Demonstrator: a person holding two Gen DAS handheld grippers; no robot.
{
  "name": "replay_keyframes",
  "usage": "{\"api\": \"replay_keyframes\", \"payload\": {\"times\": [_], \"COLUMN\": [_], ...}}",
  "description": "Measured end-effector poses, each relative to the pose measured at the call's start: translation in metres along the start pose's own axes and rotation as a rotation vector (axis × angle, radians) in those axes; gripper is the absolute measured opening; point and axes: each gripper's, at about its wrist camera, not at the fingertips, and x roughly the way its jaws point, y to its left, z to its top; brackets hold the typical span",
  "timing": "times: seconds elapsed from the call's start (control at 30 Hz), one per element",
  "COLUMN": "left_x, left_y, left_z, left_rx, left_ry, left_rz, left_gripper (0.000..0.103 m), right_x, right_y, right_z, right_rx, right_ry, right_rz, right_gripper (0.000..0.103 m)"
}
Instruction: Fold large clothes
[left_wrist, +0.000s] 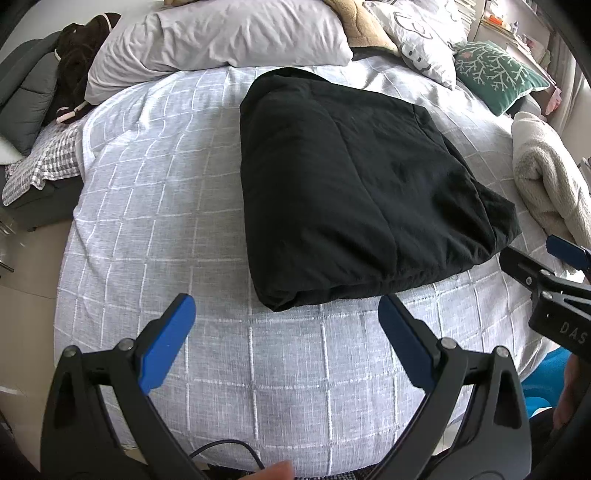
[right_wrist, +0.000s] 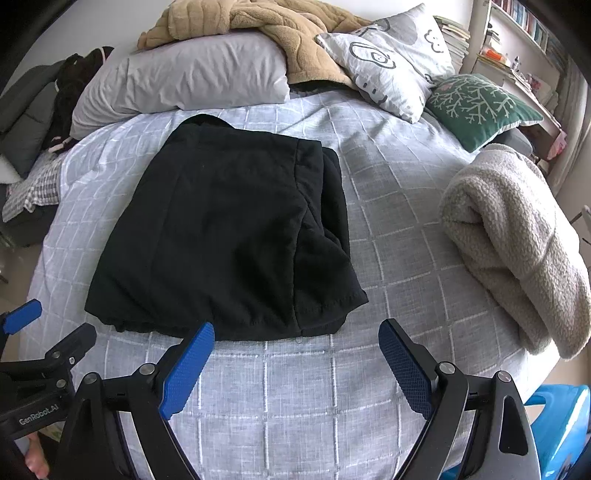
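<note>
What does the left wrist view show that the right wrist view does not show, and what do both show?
Only the left wrist view shows the left gripper head-on, jaws open and empty, and a thin black cable at the bottom edge.

Only the right wrist view shows the right gripper head-on, also open and empty, the whole cream fleece blanket, and a shelf of books.

Both show the folded black garment on the grey checked bedspread, the grey pillow and the green cushion.

A bed (right_wrist: 295, 387) under a pale grey checked cover fills the room in soft daylight, pillows (right_wrist: 184, 79) heaped at its head. Upper right, white shelves (right_wrist: 517, 40) hold books; a blue stool (right_wrist: 561, 424) stands lower right.
</note>
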Motion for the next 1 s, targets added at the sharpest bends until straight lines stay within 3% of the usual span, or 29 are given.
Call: {"api": "replay_keyframes", "payload": {"times": [1.0], "left_x": [0.0011], "left_y": [-0.0007], "left_z": [-0.0015], "left_rx": [0.007], "left_ry": [0.006], "left_rz": [-0.011], "left_gripper": [0.099], "right_x": [0.0021], "right_y": [0.0028], "right_z": [-0.0014], "right_rx": [0.001], "right_ry": [0.005], "right_rz": [0.002], "right_gripper": [0.092]}}
